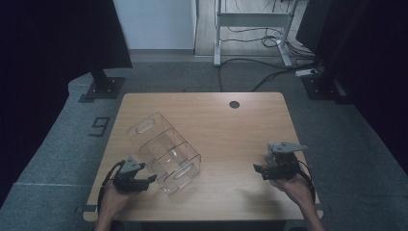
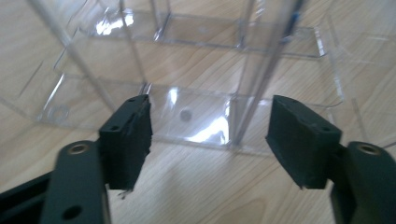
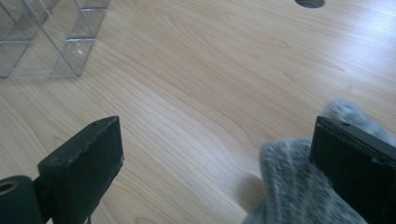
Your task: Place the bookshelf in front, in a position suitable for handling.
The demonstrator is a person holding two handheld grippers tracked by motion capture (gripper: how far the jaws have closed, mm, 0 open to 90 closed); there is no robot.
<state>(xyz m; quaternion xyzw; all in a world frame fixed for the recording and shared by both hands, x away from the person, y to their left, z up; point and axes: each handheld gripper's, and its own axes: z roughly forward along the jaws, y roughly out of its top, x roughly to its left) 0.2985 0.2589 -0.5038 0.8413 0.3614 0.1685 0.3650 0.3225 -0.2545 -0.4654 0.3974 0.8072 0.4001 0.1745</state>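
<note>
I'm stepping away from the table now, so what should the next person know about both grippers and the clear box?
Left gripper: jaws open, close in front of the clear plastic organizer, its near edge just beyond them; not gripped.
Right gripper: jaws open over bare table, a grey fuzzy cloth lying against one jaw, not clamped.
Organizer: empty, divided into compartments, standing at an angle on the left half of the table, near the left gripper. Right gripper is well off to the right.
Done: nothing visibly placed or moved.
Left: probably closing on the organizer's edge; the cloth awaits use.
</note>
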